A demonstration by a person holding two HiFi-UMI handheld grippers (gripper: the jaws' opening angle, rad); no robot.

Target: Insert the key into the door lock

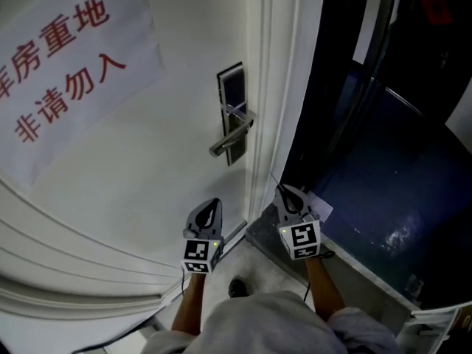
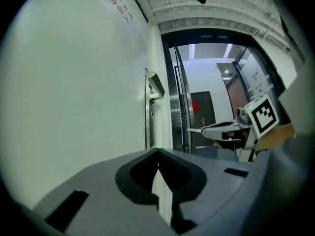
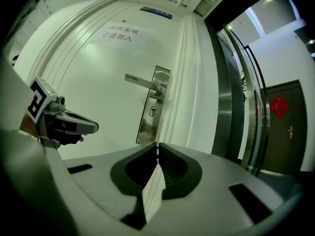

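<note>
Right gripper (image 3: 157, 146) clenched on key (image 2: 195, 130), well short of lock (image 3: 153, 111). Left gripper (image 2: 157, 154) clenched, empty. Insertion not begun.

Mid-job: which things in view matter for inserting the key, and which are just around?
Job: right gripper, shut on the thin key; keyhole in the lock plate; white door.
Just around: left gripper, shut and empty; paper sign; lever handle; far dark door.

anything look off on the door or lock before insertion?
Nothing stands out. The lock plate sits straight on the white door, its lever handle roughly level, the keyhole below uncovered. The paper sign lies flat. The right gripper is shut on a thin key, apart from the lock.
</note>
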